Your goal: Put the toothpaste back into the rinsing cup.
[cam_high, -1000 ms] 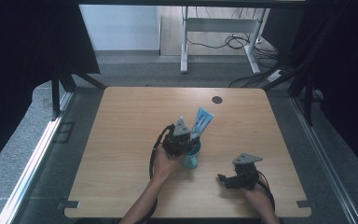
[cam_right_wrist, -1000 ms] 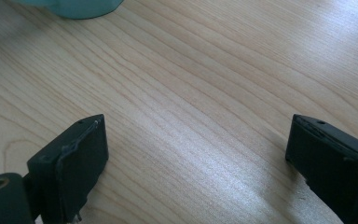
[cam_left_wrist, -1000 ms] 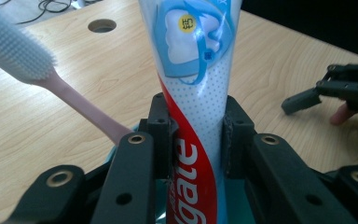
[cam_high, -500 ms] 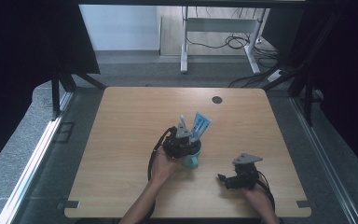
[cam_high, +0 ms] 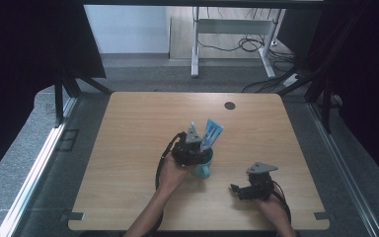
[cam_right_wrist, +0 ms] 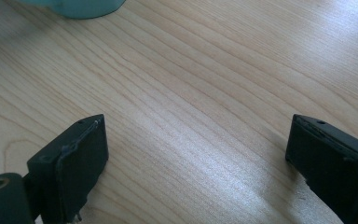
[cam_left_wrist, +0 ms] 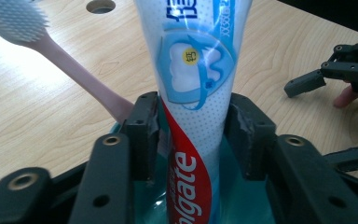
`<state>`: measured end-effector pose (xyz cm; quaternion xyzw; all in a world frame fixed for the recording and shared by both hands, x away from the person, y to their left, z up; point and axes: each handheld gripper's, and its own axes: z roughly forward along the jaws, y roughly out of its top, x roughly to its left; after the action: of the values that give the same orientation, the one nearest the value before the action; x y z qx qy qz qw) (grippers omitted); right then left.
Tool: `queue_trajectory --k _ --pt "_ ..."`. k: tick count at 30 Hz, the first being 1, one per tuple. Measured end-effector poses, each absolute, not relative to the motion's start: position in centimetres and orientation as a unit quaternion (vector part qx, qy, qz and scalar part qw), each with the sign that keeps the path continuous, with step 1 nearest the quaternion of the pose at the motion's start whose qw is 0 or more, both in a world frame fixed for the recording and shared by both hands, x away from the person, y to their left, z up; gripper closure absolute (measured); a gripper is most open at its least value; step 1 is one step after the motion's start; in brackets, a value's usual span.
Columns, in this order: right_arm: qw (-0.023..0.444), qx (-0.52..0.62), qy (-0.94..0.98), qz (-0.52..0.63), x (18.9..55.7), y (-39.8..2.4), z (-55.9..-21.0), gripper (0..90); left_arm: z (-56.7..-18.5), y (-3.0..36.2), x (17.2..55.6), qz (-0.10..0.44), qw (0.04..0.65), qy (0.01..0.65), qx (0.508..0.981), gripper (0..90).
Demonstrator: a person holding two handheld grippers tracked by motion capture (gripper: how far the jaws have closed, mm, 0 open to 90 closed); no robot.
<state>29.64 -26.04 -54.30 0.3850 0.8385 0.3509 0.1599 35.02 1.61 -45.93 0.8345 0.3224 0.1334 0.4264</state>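
Toothpaste tube (cam_left_wrist: 193,93), light, soft, slick, stands centre frame in the teal cup (cam_high: 202,169) beside a toothbrush (cam_left_wrist: 51,51); left tool (cam_left_wrist: 191,140) just opening, jaws flanking it near mid-body, best hold; right tool (cam_right_wrist: 196,154) wide, empty.

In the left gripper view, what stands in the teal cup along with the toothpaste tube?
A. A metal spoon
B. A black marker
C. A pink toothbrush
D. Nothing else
C. A pink toothbrush with pale bristles leans out of the teal cup beside the toothpaste tube, which stands between the left gripper jaws.
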Motion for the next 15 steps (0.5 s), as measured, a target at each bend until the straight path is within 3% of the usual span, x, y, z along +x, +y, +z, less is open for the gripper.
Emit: queue_trajectory --k 15 --pt "0.160 0.385 0.838 0.351 29.6 -26.0 -54.3 5.4 -44.8 1.7 34.1 0.136 0.431 0.320 0.832 28.8"
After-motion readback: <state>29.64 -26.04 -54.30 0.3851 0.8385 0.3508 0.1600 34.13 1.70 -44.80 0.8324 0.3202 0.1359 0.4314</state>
